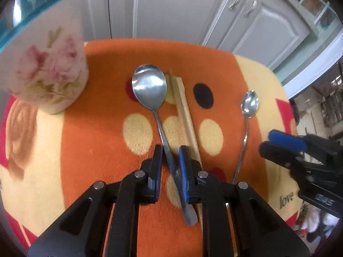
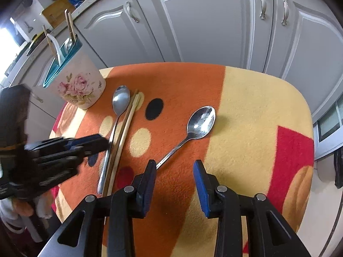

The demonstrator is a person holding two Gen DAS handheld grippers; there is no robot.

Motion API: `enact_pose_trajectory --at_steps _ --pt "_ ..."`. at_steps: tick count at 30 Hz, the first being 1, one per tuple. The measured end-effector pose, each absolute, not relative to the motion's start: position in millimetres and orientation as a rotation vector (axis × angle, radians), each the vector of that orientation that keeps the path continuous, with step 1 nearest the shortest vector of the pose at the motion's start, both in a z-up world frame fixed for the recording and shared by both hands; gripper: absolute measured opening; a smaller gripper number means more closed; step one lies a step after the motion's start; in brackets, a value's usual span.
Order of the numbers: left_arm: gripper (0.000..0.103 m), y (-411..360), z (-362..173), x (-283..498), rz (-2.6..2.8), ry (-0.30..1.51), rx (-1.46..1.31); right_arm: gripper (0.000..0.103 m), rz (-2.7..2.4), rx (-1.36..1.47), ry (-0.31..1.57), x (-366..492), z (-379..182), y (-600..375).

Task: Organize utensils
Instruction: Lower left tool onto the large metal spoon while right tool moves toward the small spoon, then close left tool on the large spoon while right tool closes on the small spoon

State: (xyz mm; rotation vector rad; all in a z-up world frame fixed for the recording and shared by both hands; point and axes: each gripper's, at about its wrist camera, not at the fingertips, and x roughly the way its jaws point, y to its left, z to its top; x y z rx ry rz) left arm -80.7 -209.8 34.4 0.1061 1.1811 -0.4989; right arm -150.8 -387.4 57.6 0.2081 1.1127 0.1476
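Note:
A large steel spoon (image 1: 149, 85) lies on the orange cloth, bowl away from me, next to a pair of wooden chopsticks (image 1: 184, 115). My left gripper (image 1: 170, 150) straddles the spoon's handle with a narrow gap, and cloth shows between handle and pads. The right wrist view shows the same spoon (image 2: 121, 100), chopsticks (image 2: 126, 124) and left gripper (image 2: 105, 142). A small spoon (image 2: 201, 120) lies to the right, its handle end beside the left finger of my open right gripper (image 2: 174, 163). The left wrist view also shows that spoon (image 1: 249, 102) and the right gripper (image 1: 265, 141).
A floral utensil holder (image 2: 79, 85) with a teal rim stands at the table's back left, holding chopsticks and a white spoon; it looms close in the left wrist view as the holder (image 1: 51, 79). Grey cabinet doors (image 2: 203, 21) stand behind the cloth-covered table (image 2: 257, 107).

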Motion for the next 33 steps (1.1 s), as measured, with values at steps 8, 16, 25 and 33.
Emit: enact_pose_trajectory --at_steps 8,16,25,33 --pt "0.004 -181 32 -90 -0.536 1.211 0.153 0.037 0.157 0.22 1.092 -147 64 -392" --pt "0.004 -131 28 -131 -0.592 1.288 0.211 0.037 0.178 0.221 1.078 -144 63 -386" --pt "0.035 -121 57 -105 -0.653 1.152 0.142 0.038 0.132 0.272 1.052 -133 52 -417" --pt "0.036 -143 42 -69 -0.723 1.117 0.206 0.039 0.22 0.303 1.039 -114 40 -437"
